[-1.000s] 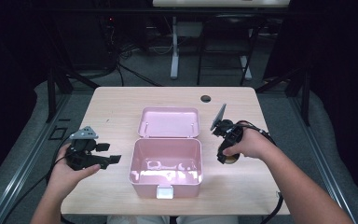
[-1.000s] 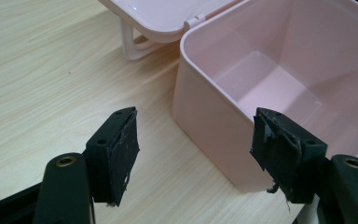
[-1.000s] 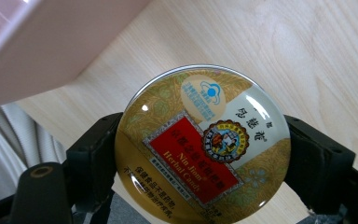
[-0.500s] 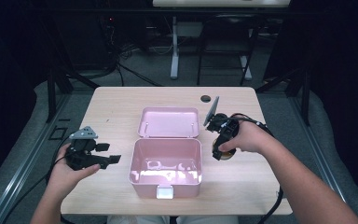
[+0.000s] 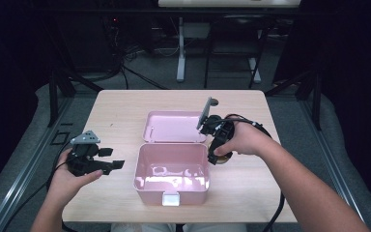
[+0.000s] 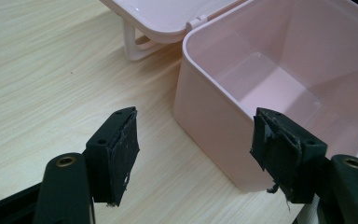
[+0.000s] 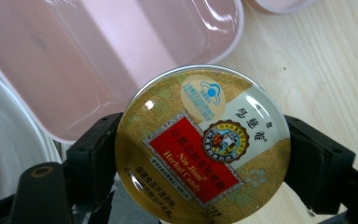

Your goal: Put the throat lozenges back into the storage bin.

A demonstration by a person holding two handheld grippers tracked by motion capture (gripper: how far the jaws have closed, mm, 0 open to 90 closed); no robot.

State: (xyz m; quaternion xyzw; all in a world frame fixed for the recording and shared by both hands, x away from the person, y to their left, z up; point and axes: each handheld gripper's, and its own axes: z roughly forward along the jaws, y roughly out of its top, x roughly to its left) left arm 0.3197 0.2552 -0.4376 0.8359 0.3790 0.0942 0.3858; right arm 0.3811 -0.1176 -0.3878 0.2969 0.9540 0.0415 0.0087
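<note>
Gripping a round candy tin (image 7: 203, 142) by its rim, the right claw (image 5: 221, 145) hangs just off the right wall of the open pink box (image 5: 171, 186). Seen along its own jaws, the tin sits flat between the two black pads with its gold and red label facing the camera, one pad on either side of the disc. Being round, the tin has no long axis to line up; what matters is that its flat face is turned toward the camera and not down toward the counter (image 5: 121, 104).

From this claw the box cavity lies to its left and a little nearer the person, close by, so the coming move looks like a short sideways carry over the rim and then a lowering inside. The box bottom looks bare, so I'd guess the tin can land anywhere in it. Just beyond the claw the hinged lid (image 5: 171, 126) lies open and flat on the counter, its right edge almost under the claw.

Farther off, on the other side of the box, the left claw (image 5: 111, 158) waits with its jaws wide apart and nothing between them, pointed at the box's left wall (image 6: 209, 116). It is near that wall but not touching it.
</note>
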